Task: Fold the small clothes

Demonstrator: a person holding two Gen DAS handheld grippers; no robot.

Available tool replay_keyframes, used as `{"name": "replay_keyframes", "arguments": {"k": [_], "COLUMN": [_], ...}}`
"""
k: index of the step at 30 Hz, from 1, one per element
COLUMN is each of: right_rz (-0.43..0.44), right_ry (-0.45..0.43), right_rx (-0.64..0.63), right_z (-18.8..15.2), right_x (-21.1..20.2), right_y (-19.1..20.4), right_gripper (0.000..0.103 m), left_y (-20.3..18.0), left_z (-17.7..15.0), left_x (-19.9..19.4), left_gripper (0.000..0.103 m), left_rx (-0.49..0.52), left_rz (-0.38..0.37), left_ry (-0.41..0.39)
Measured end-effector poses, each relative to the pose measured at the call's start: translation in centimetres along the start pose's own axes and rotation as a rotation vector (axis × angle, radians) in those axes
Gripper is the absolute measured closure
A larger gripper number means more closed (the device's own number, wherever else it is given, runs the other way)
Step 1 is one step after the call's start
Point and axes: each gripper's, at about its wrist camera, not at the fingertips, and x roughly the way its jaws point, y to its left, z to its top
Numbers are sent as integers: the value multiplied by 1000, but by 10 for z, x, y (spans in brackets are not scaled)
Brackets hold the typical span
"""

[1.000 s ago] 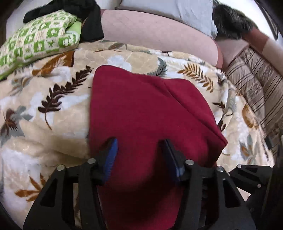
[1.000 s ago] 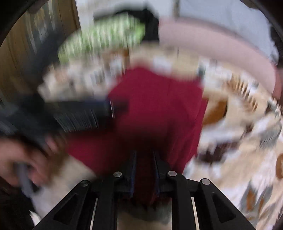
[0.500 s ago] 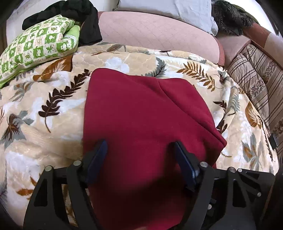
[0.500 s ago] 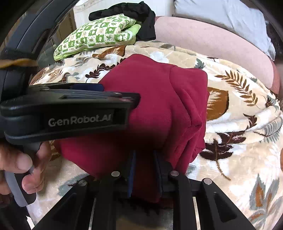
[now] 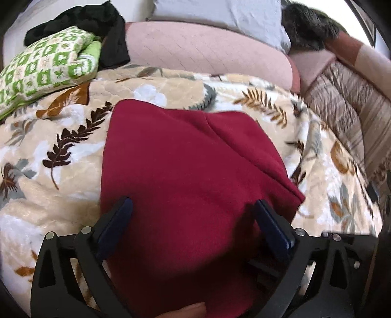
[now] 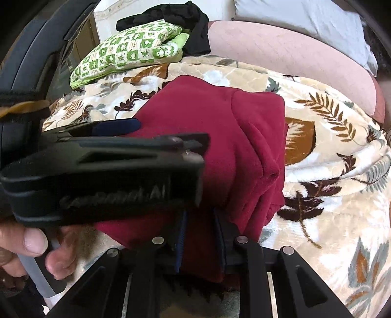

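**One red garment, two grippers on it**

A single dark red fleece garment [image 5: 185, 171] lies folded on one cream blanket printed with brown and grey leaves [image 5: 48, 151], spread over the bed. Its right side shows several stacked layers in the right wrist view, with a fold line running down the top.

The left gripper [image 5: 193, 217] hovers over the near part of the garment with its two blue-padded fingers [image 5: 114, 220] spread wide, nothing between them but the cloth surface below. In the right wrist view its black body crosses the frame from the left, held by the person's left hand [image 6: 31, 247].

The right gripper [image 6: 200, 234] has its two fingers drawn close together, pinching the near edge of the red garment, which bulges out beneath them.

At the head of the bed sit one green-and-white checked pillow [image 5: 46, 71], one black cloth bundle [image 5: 97, 27] behind it, one long pink quilted bolster [image 5: 207, 53] and one pale grey pillow [image 5: 220, 14]. A striped brown cover [image 5: 347, 107] lies to the right.
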Motion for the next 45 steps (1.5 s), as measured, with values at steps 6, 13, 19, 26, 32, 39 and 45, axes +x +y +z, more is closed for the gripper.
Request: {"name": "replay_keyframes", "arguments": {"k": [6, 13, 19, 26, 32, 39, 45], "right_rz": [-8, -181, -207, -288, -328, -355, -373], "right_ry": [-73, -109, -194, -305, -300, -285, -280], "right_rx": [27, 118, 201, 106, 114, 135, 136], "right_z": [-8, -55, -95, -109, -118, -120, -118], "right_x": [-33, -93, -141, -175, -181, -177, -171], "right_y": [2, 15, 30, 67, 73, 68, 68], "right_gripper": [82, 81, 81, 80, 80, 80, 80], "left_y": [16, 28, 8, -11, -16, -11, -7], "left_z": [-16, -90, -131, -135, -141, -144, -146], "left_x": [-63, -95, -123, -145, -144, -142, -133], "left_gripper": [4, 4, 4, 4, 4, 4, 4], "left_rx": [-93, -127, -70, -35, -18, -27, -32], "left_rz": [-9, 116, 176, 128, 133, 124, 120], "left_ry": [-21, 100, 92, 61, 76, 76, 91]}}
